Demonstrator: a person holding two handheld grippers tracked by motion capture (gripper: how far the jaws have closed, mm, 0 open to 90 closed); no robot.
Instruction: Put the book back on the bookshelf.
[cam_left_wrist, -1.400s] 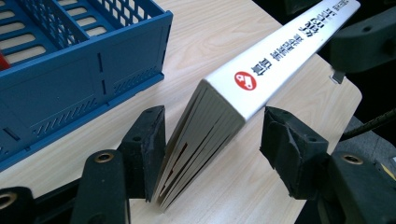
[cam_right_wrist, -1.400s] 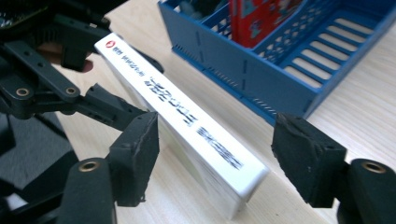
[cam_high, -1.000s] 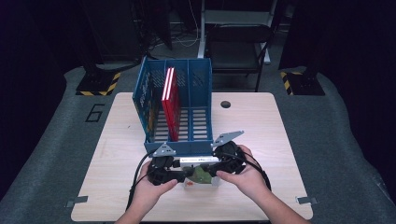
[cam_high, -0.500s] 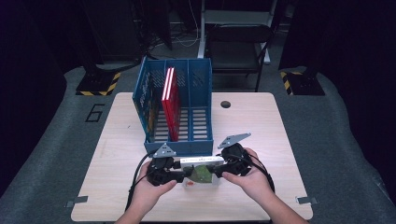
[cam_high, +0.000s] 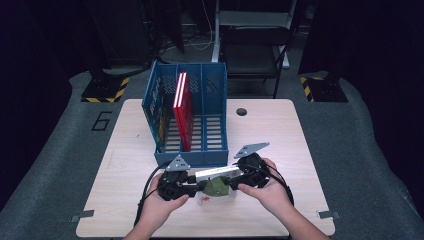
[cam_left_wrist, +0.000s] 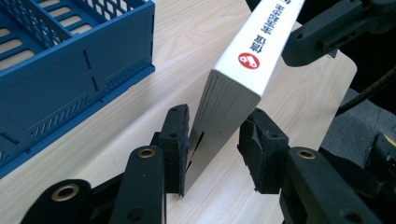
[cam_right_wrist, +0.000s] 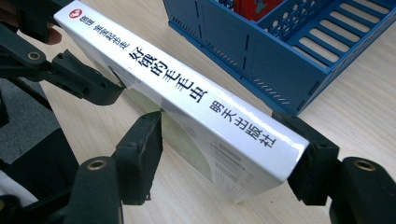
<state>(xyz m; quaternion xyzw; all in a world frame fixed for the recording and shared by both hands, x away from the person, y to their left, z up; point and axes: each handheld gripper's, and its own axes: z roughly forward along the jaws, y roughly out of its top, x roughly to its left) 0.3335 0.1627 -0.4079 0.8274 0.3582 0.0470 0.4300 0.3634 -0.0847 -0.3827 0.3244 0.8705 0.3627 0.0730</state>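
The light wooden bench (cam_high: 125, 150) carries a blue file rack (cam_high: 192, 150); a white book (cam_high: 216, 187) stands on its edge just in front of the rack.

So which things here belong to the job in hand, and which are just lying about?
In the job: white book, left gripper, right gripper, blue file rack.
Just there: red book standing in the rack, table, chair.
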